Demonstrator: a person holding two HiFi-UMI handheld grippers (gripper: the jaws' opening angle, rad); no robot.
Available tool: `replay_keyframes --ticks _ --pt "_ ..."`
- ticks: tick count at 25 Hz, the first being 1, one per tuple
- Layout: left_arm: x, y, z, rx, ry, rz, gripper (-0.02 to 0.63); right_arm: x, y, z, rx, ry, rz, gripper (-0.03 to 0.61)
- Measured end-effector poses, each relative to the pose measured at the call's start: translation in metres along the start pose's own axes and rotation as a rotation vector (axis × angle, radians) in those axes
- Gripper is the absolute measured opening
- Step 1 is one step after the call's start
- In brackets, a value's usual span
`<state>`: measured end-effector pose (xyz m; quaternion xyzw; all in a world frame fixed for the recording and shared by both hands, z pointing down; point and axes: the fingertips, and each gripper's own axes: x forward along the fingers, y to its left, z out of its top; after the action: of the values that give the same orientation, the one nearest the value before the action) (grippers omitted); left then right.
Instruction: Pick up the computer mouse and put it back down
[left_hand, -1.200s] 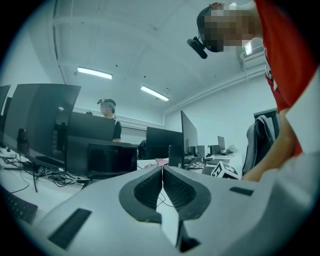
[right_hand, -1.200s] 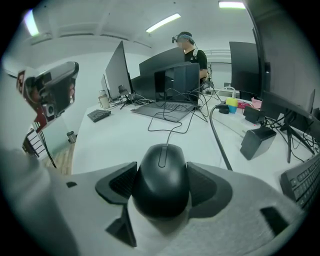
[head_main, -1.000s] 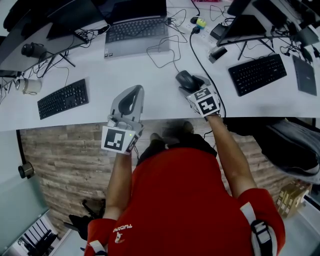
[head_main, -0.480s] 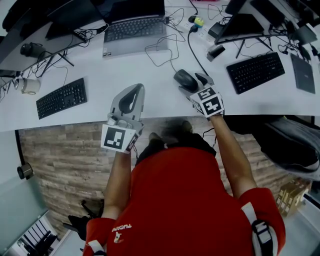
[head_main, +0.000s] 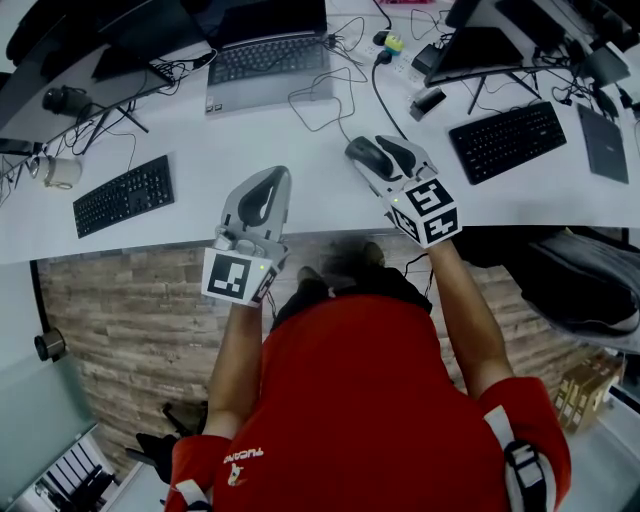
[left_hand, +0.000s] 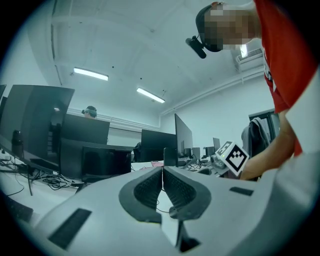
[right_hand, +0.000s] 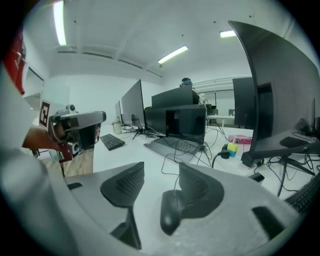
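White desk (head_main: 250, 140) fills the far half of the head view, crowded with office gear: a grey laptop (head_main: 268, 60) at the far middle, a black keyboard (head_main: 124, 195) to the left with a mug (head_main: 62, 172) beside it, another black keyboard (head_main: 508, 140) to the right, and dark monitors and loose cables along the far edge.

The computer mouse (head_main: 368, 157) lies on the desk right of centre, near its near edge. It is dark, almost black, with a smooth, rounded, slightly glossy back, and a thin cable (head_main: 320, 100) runs from its far end in loops toward the laptop. In the right gripper view the mouse (right_hand: 170, 212) shows as a dark oval lying lengthwise on the white top.

The right gripper (head_main: 385, 155) reaches over the desk edge at the mouse. Its tongs are spread wide (right_hand: 161, 172). The mouse sits in the gap between them, up against the inner face of the right-hand tong and well apart from the left-hand one, so nothing is pinched.

The left gripper (head_main: 272, 178) is held left of the mouse, over the near edge of the desk. Its tongs are pressed together tip to tip (left_hand: 162, 172), with nothing between them. Its ribbed dark pads (left_hand: 150, 190) meet along a thin line, with monitors and a white ceiling beyond.
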<state>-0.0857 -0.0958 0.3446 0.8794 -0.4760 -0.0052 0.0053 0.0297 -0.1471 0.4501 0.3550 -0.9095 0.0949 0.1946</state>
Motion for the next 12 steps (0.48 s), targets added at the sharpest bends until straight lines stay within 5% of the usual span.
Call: replay_keyframes --ticks 12 --pt "-0.006 -0.013 0.018 0.01 -0.042 -0.019 0.011 -0.034 0.05 0.07 -0.098 -0.243 0.056 0.006"
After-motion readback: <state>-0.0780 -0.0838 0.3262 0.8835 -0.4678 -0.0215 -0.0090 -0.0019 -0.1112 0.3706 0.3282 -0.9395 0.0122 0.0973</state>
